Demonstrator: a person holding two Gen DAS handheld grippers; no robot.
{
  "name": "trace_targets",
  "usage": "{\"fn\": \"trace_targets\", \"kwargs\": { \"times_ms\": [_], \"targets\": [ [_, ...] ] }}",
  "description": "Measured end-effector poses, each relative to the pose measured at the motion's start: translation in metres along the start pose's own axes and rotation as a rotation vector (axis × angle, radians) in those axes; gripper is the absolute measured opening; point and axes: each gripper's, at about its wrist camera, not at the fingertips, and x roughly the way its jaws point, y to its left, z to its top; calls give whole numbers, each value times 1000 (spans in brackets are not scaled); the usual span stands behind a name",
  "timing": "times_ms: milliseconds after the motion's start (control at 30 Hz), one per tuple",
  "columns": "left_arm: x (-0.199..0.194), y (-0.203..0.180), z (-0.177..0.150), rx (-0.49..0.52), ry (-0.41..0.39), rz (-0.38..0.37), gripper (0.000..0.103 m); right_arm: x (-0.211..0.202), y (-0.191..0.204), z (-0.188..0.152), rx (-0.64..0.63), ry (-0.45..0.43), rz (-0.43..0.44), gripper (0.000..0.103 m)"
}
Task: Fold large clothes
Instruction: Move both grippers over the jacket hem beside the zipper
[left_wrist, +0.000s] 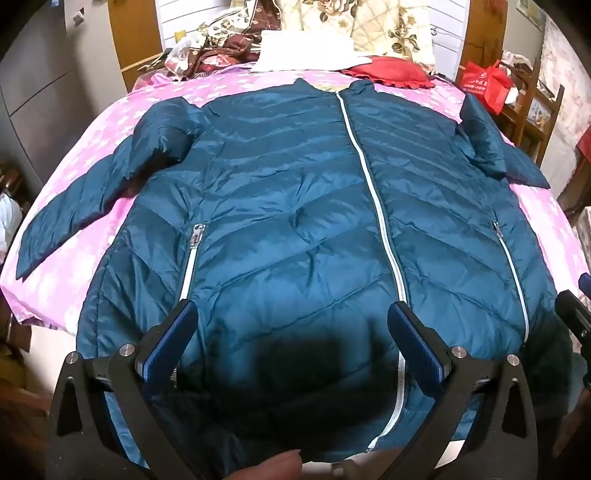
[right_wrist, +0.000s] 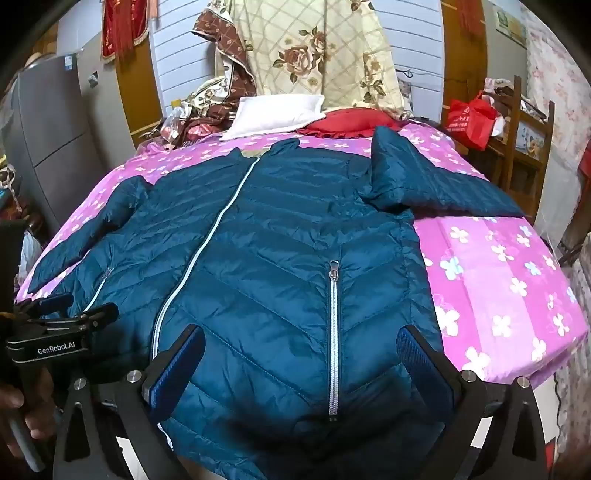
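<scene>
The teal down jacket (left_wrist: 295, 206) lies flat, zipped, front up on the pink floral bedsheet (right_wrist: 498, 288), its hem beneath both tongs. The left gripper (left_wrist: 291, 332) and right gripper (right_wrist: 301, 354) hang spread wide, pinching nothing. Folding looks not yet begun; next probably calls for seizing a sleeve (right_wrist: 436, 184) ahead.

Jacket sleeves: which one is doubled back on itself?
The sleeve toward the red bag folds back at the shoulder; the other sleeve lies straight out flat.
</scene>
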Motion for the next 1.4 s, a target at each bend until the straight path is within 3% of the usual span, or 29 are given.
{"fn": "trace_targets", "kwargs": {
  "times_ms": [667,900,1200,1400],
  "targets": [
    [1,0,-1,9,-10,6,103,-2,0,1,7,-13,8,103],
    [-1,-4,2,20,-21,-54,103,-5,-1,1,4,-26,-2,103],
    [-10,8,29,6,-118,-86,103,-4,-11,11,15,-40,4,103],
    [-14,15,61,27,-112,-70,103,9,-10,26,14,-27,44,103]
  ]
}}
